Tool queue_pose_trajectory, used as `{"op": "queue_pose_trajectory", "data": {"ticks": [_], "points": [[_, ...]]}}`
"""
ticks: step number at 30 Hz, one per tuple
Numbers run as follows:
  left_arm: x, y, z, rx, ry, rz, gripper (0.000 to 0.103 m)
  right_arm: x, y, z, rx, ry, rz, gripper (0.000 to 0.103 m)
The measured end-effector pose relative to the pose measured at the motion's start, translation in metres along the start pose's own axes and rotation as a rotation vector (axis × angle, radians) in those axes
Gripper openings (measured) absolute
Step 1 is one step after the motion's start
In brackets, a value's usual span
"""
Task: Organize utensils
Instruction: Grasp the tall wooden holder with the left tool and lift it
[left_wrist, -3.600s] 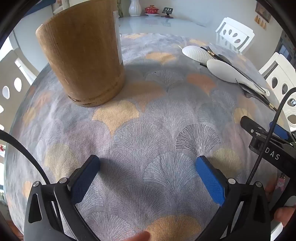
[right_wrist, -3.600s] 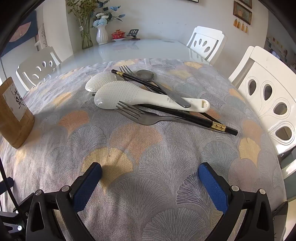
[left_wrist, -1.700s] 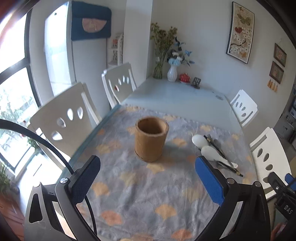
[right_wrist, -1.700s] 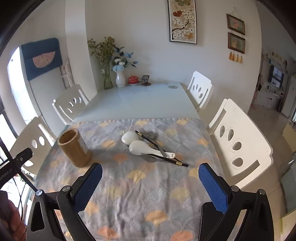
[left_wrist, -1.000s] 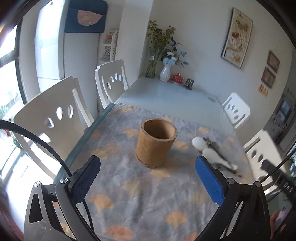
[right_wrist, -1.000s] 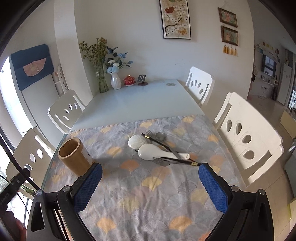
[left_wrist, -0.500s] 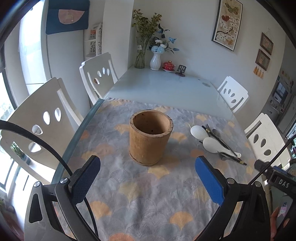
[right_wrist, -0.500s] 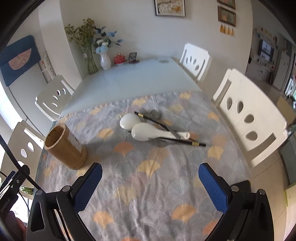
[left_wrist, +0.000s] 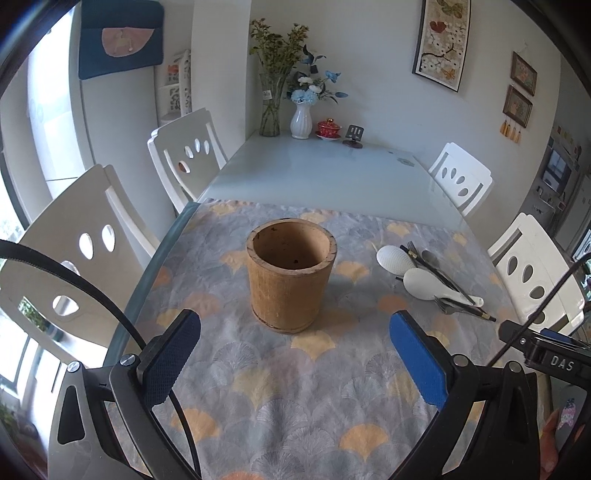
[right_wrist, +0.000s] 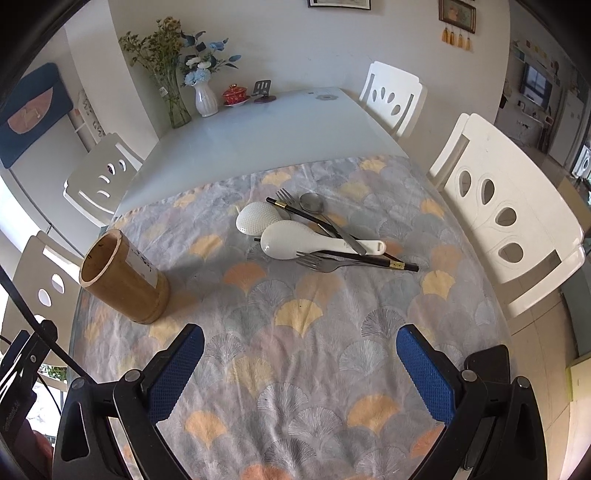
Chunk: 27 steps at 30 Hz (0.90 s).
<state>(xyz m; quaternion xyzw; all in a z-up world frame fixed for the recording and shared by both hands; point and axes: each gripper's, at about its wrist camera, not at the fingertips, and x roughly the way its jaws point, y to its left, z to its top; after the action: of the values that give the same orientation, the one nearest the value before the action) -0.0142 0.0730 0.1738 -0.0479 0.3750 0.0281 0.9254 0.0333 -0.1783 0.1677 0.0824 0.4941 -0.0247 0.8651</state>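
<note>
Both our grippers, left gripper (left_wrist: 295, 350) and right gripper (right_wrist: 300, 365), gape wide, empty; utensil pile (right_wrist: 317, 232) lies right of wooden holder (right_wrist: 123, 277) (smooth, probably slippery), so we'd pinch handles.

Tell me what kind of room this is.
Most likely a home dining room: a long table ringed by white chairs, framed pictures on the wall, and a flower vase at the far end.

My right gripper (right_wrist: 295, 363) hangs wide open above the patterned cloth (right_wrist: 295, 314) on the desk (right_wrist: 258, 122), holding nothing. Ahead of it the utensils (right_wrist: 317, 236) lie piled: white spoons, forks, black chopsticks. Ahead and left, the wooden holder (right_wrist: 123, 277) stands upright, empty.
</note>
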Motion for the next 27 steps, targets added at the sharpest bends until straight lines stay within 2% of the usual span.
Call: {"op": "queue_pose_trajectory", "data": {"ticks": [2, 6, 14, 17, 27], "points": [[0.004, 0.004, -0.001, -0.001, 0.002, 0.008, 0.102, -0.001, -0.002, 0.000, 0.002, 0.002, 0.000, 0.103], [0.010, 0.009, -0.004, 0.029, -0.041, -0.037, 0.102, 0.001, -0.004, 0.000, 0.010, 0.008, -0.005, 0.103], [0.058, 0.006, -0.014, 0.083, 0.021, -0.008, 0.102, 0.005, -0.002, 0.001, -0.002, 0.003, -0.019, 0.103], [0.075, 0.007, -0.021, 0.106, 0.020, 0.018, 0.102, 0.008, 0.003, 0.002, -0.012, 0.005, -0.036, 0.103], [0.118, 0.013, -0.017, 0.113, 0.023, 0.013, 0.102, 0.032, 0.014, 0.006, -0.018, 0.048, -0.081, 0.103]]}}
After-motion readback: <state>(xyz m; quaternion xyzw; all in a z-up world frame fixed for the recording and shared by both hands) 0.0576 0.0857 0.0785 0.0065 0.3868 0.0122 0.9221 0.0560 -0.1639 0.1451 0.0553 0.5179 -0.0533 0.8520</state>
